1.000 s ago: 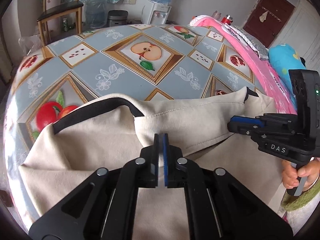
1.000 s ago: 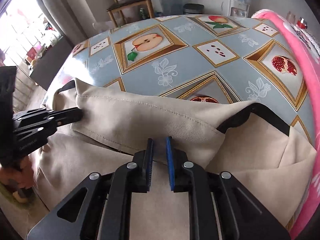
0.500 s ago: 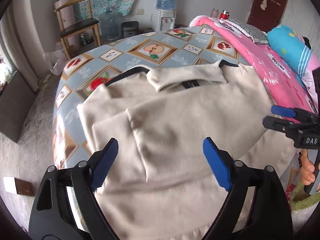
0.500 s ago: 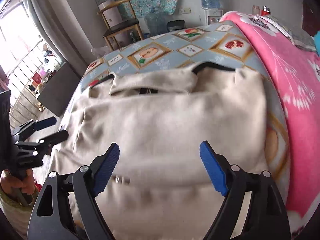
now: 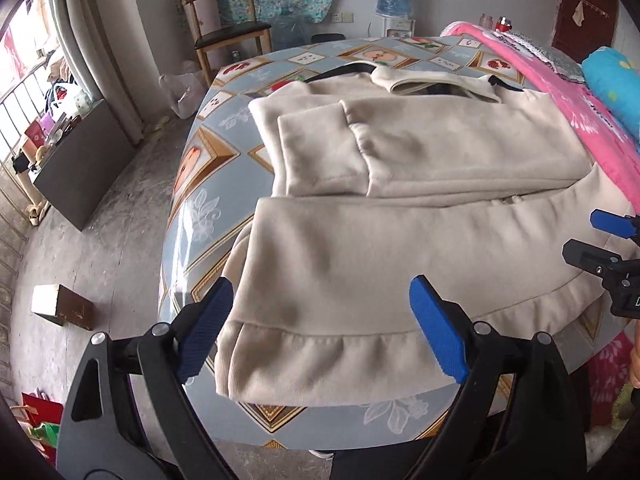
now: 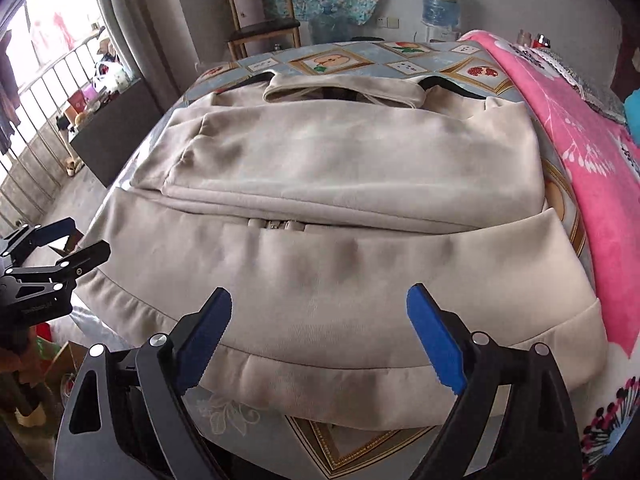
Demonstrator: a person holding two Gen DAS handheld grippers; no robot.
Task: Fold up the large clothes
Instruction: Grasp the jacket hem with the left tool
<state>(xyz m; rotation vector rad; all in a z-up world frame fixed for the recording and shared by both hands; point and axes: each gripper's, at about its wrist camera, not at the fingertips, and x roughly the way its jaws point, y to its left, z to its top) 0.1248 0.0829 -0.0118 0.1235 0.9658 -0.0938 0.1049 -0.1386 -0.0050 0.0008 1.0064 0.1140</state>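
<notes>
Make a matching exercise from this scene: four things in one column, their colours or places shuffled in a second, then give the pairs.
Things:
1. garment
2. blanket
3. chair
4. gripper pads

Descriptions:
A. pink, along the table's right side
B. blue, spread wide apart
C. beige, lying folded on the table
D. wooden, standing by the far wall

Pairs: 1-C, 2-A, 3-D, 4-B
</notes>
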